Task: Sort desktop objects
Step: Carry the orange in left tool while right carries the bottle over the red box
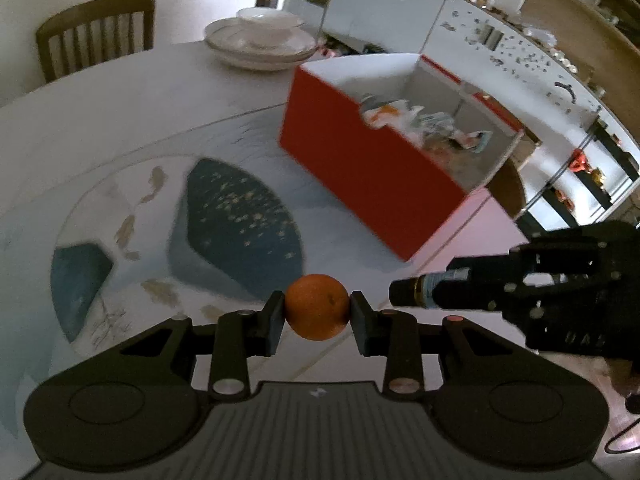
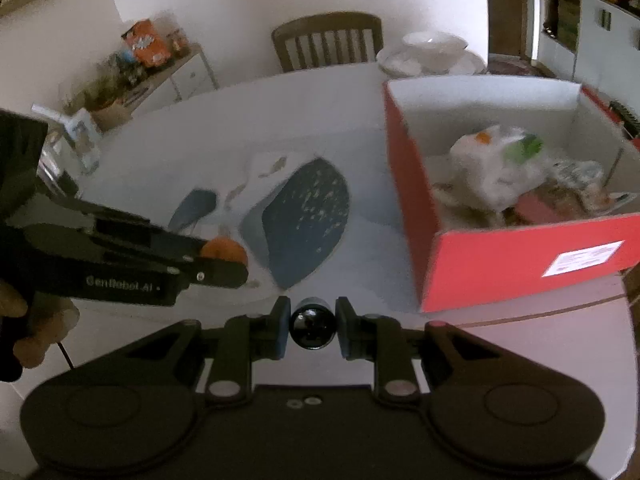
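My left gripper (image 1: 317, 312) is shut on a small orange (image 1: 316, 306), held above the table. The same orange (image 2: 223, 249) peeks out from the left gripper (image 2: 224, 260) at the left of the right wrist view. My right gripper (image 2: 313, 326) is shut on a small dark bottle (image 2: 312, 328), seen end-on with its black cap towards the camera. In the left wrist view that bottle (image 1: 420, 290) sticks out sideways from the right gripper (image 1: 452, 294), just right of the orange. A red open box (image 1: 372, 184) (image 2: 500, 256) with white inner walls stands ahead, holding several wrapped packets.
The round white table (image 1: 120, 120) carries a patterned mat with dark blue patches (image 1: 236, 224). A stack of white plates with a bowl (image 1: 262, 40) sits at the far edge, a wooden chair (image 1: 96, 32) behind it. A hand (image 2: 28, 320) holds the left gripper's handle.
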Demonstrator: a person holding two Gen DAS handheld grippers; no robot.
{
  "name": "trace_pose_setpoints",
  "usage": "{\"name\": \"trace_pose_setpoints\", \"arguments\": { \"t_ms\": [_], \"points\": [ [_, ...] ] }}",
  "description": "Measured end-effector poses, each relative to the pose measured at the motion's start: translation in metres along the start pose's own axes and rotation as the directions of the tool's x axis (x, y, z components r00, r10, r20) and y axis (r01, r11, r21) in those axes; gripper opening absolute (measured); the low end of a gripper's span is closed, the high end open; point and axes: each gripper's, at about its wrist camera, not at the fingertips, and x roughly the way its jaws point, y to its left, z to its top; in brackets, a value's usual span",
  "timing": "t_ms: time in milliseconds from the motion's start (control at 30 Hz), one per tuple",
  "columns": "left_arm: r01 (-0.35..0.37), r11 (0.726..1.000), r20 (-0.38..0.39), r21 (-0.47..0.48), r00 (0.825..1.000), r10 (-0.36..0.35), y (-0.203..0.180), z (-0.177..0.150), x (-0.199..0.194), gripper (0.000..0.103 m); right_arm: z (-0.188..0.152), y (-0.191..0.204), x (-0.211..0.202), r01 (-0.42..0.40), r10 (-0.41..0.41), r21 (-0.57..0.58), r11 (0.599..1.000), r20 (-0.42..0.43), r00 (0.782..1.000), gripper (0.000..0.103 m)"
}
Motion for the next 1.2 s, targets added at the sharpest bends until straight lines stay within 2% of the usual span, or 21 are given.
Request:
{"name": "trace_pose_setpoints", "arguments": {
  "t_ms": [433,733,1033,1200],
  "points": [
    [0.033,0.997,0.015,0.071,0.999,-0.034,-0.050,0.038,-0.006,0.034,0.032,-0.042,-0.062,-0.020,0.012,0.066,0.998,0.114,0.993,0.023],
    [0.044,0.995,0.023,0.094,0.999,-0.047,-0.083,0.064,0.011,0.034,0.045,-0.084,-0.072,0.005,-0.017,0.083,0.997,0.145,0.989,0.023],
    [0.014,0.993,0.038,0.116,0.999,-0.019,-0.115,0.092,0.033,0.034,0.054,-0.130,-0.076,0.027,-0.040,0.086,0.996,0.153,0.987,0.023],
    [-0.006,0.994,0.016,0.108,1.000,0.005,-0.129,0.107,0.053,0.034,0.057,-0.155,-0.075,0.035,-0.048,0.089,0.995,0.147,0.988,0.023]
  ]
}}
